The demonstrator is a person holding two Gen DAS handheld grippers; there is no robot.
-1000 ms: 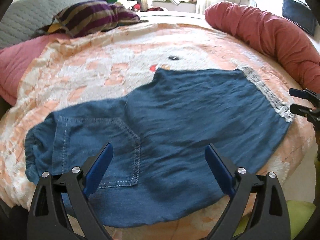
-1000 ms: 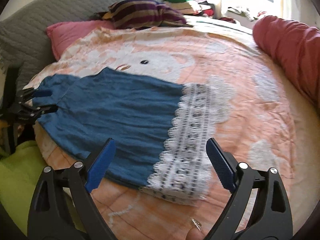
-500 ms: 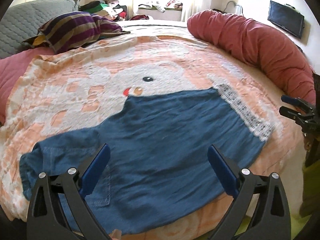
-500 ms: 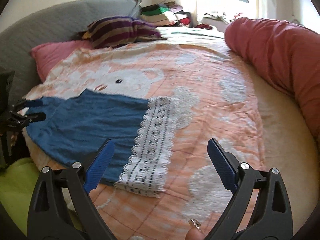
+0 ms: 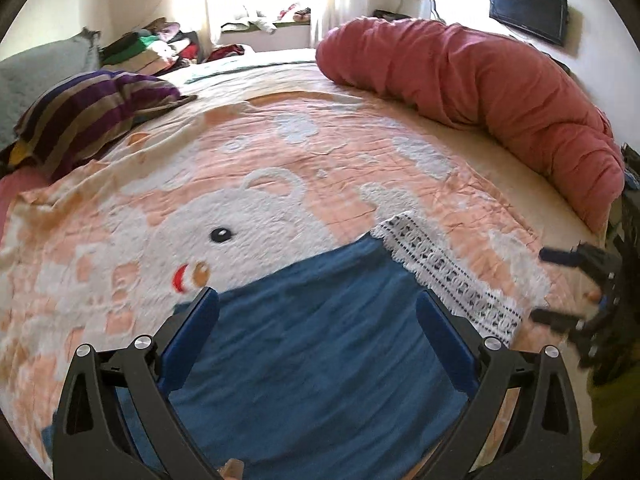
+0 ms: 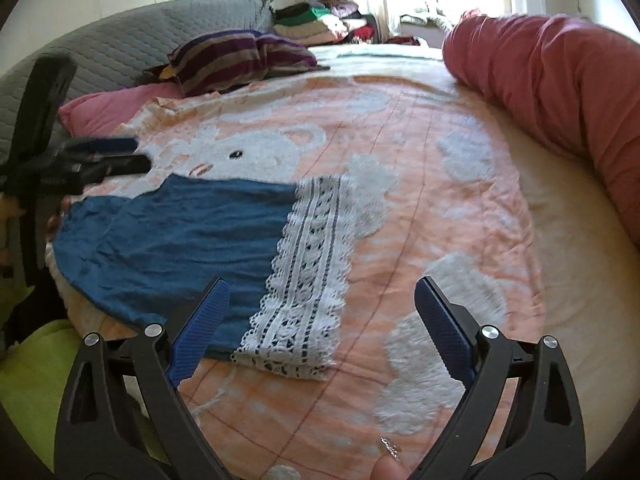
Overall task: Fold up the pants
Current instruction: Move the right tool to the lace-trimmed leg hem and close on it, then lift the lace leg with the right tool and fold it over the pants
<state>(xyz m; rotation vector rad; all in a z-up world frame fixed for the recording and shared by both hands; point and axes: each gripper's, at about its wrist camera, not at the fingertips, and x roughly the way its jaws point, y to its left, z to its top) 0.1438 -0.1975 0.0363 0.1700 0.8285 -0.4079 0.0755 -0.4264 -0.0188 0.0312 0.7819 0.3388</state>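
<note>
Nearest me, both of my tools have lifted and pulled back over the last second. My left gripper [image 5: 318,320] has its jaws spread wide with nothing between them, hovering above the blue body of the pants [image 5: 320,352]; a second ago it sat lower, over the stitched back pocket, and that pocket has now dropped out of its view. My right gripper [image 6: 322,324] is likewise gaping and empty. It hangs near the lace cuff [image 6: 308,280], which showed between its pads a second ago and now lies mostly toward its left pad.

The pants themselves lie flat on the near edge of the bed, on the peach bunny blanket [image 6: 420,184], waist toward my left and lace hem toward my right. They look already halved lengthwise, one leg on the other, though I can't confirm the layers.

I read this as a release and retreat: the cloth has been laid down and smoothed, and the next fold across the length is not yet begun.

Farther off, the striped cushion [image 5: 88,116] and the red bolster [image 5: 480,92] sit well apart from the pants, so neither should get in the way.
</note>
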